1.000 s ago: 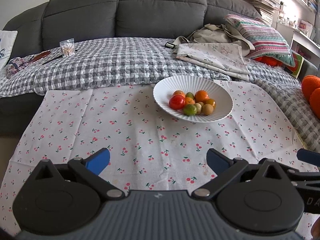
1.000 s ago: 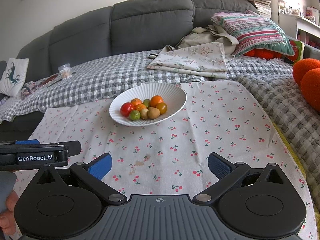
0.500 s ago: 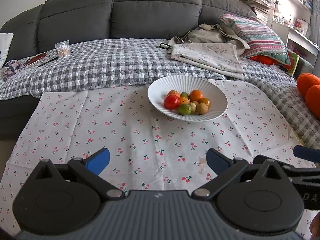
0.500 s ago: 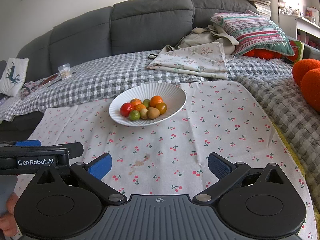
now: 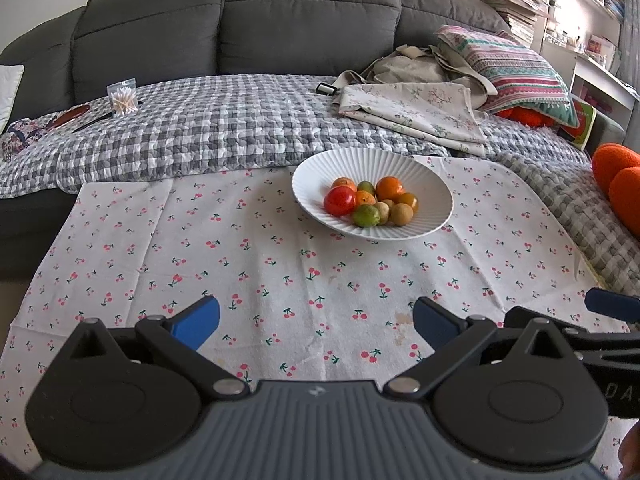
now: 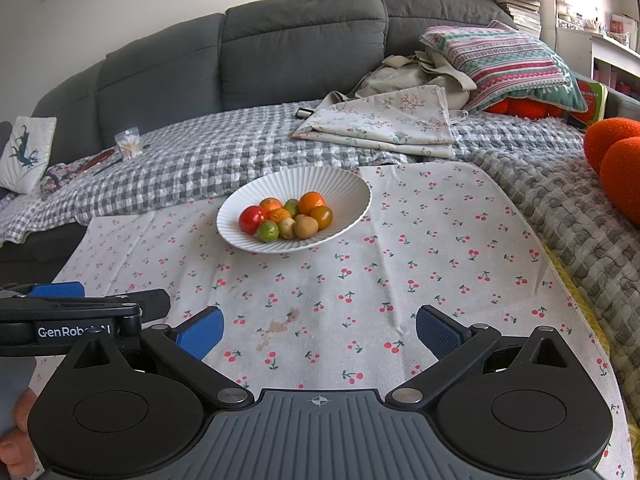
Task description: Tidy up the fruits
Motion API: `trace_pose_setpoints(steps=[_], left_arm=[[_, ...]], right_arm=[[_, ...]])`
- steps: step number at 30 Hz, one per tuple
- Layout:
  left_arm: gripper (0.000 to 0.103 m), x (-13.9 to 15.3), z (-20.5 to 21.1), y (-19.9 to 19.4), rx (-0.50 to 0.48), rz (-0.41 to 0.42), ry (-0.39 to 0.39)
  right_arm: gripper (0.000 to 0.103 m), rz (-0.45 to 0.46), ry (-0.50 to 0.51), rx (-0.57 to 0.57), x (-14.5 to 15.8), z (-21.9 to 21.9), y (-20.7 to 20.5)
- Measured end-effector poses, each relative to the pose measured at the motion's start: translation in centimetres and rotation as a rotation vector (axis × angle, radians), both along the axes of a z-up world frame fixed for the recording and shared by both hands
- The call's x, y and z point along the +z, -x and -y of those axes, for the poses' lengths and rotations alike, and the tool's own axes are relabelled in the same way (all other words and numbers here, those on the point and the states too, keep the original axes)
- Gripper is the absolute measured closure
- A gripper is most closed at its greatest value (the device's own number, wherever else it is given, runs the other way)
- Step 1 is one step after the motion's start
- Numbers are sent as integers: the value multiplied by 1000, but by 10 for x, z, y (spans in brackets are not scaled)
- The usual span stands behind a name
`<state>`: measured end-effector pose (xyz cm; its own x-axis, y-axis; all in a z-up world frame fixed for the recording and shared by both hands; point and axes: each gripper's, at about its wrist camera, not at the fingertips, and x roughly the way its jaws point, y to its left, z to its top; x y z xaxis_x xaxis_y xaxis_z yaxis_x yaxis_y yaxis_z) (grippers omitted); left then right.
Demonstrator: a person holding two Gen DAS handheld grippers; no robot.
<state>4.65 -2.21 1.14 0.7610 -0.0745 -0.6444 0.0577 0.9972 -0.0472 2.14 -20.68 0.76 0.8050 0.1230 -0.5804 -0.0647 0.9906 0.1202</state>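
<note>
A white ribbed bowl (image 5: 424, 176) (image 6: 348, 188) rests on the cherry-print cloth (image 5: 240, 264) (image 6: 440, 260). Inside it lie several small fruits: a red tomato (image 5: 339, 201) (image 6: 252, 219), a green lime (image 5: 366, 215) (image 6: 267, 231), oranges (image 5: 389, 188) (image 6: 312, 202) and brown round ones (image 5: 401, 214) (image 6: 306, 227). My left gripper (image 5: 316, 322) hovers open over the cloth's near part, well short of the bowl, nothing between its fingers. My right gripper (image 6: 320, 330) is open too, empty, near the front edge. The left gripper's side (image 6: 76, 312) shows at the right view's left edge.
Behind the cloth lies a grey checked blanket (image 5: 208, 128) on a dark sofa (image 5: 240, 20). Folded floral fabric (image 5: 412, 112), a striped pillow (image 5: 516, 68), orange cushions (image 5: 620, 184) and a cotton-swab box (image 5: 122, 98) sit around. A hand (image 6: 16, 448) shows bottom left.
The left view has shifted slightly, so the bowl sits a little further left and lower in frame. The right gripper has barely moved. Both stay open.
</note>
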Motion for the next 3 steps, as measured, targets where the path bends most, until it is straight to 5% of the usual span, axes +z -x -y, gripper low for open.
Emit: trace_pose_setpoints(steps=[3], left_arm=[[1,0,0,-1,1,-2,3]], right_arm=[[0,0,0,0,0,0,0]])
